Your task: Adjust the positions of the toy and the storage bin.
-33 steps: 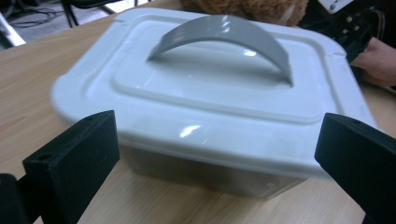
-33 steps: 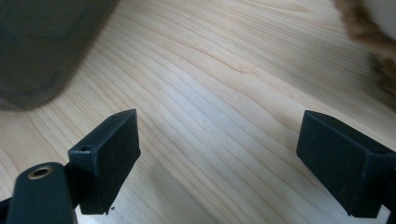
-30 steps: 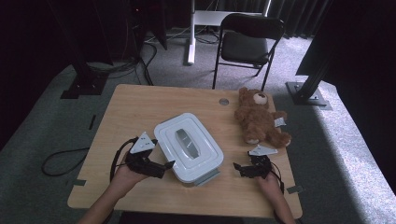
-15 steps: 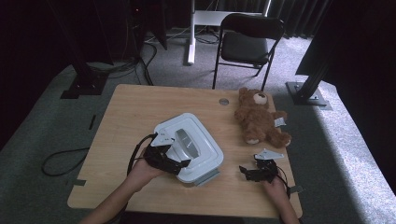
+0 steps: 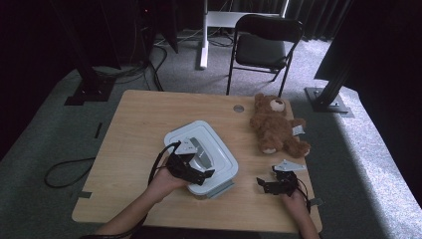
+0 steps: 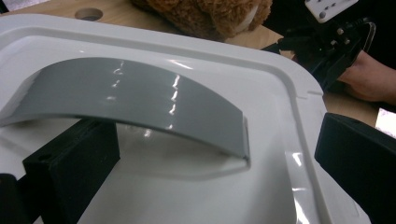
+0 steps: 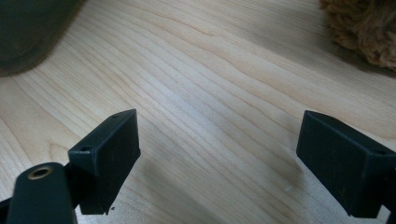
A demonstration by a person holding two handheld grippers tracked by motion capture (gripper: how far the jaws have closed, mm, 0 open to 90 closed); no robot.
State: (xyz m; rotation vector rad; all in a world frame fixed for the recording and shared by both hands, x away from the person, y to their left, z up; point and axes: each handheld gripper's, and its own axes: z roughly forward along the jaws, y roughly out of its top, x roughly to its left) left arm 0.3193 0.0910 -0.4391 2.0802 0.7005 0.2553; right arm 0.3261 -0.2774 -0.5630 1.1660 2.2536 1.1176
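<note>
Dark room, wooden table (image 5: 134,124) | left gripper (image 6: 219,163) over white box (image 5: 219,149) mid-table, jaws spread astride grey handle (image 6: 140,100), seemingly not touching | right gripper (image 5: 265,186) low, jaws apart, near bear (image 5: 276,124)

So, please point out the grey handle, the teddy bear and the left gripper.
grey handle (image 6: 140,100), left gripper view, top of its arch.
teddy bear (image 5: 275,125), high view, its belly.
left gripper (image 5: 199,175), high view, between its jaws.

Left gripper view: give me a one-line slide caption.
Open left gripper poised over the white plastic box lid, jaws straddling its curved grey handle, brown teddy bear behind.
</note>
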